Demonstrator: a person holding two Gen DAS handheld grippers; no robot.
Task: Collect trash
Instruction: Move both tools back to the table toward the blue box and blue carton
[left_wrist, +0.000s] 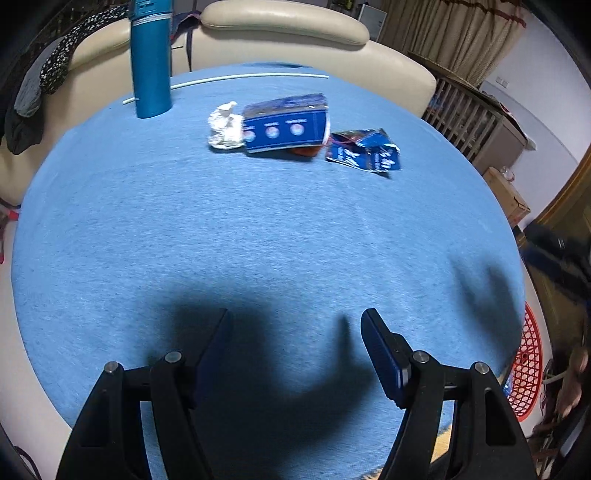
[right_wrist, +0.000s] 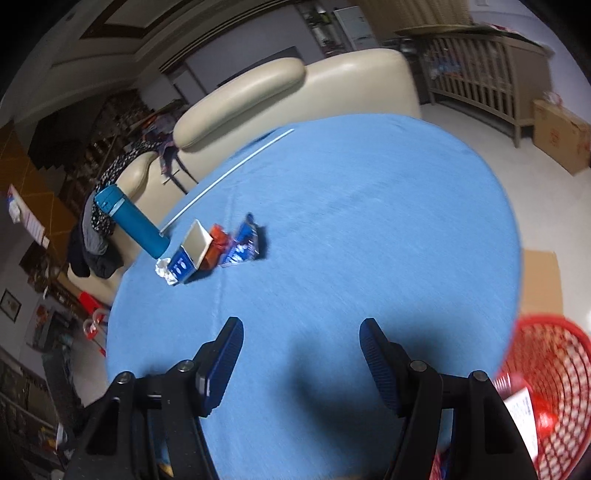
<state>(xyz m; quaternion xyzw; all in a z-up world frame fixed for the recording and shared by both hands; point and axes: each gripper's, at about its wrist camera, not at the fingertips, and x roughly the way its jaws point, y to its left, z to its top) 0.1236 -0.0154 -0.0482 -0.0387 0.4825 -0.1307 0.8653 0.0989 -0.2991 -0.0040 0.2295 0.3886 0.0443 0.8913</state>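
Three pieces of trash lie in a row on the far part of the round blue table (left_wrist: 258, 229): a crumpled foil ball (left_wrist: 224, 127), touching a dark blue carton (left_wrist: 286, 123), then a torn blue wrapper (left_wrist: 364, 149) just beside it. A teal bottle (left_wrist: 151, 62) stands nearby. Your left gripper (left_wrist: 295, 332) and right gripper (right_wrist: 301, 341) hover with jaws apart, empty. A red basket (right_wrist: 546, 391) sits by the table's edge, beside your right gripper.

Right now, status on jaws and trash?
Left gripper and right gripper: jaws open, empty. Foil ball, blue box, torn wrapper on table. Red basket at table edge. Path clear.
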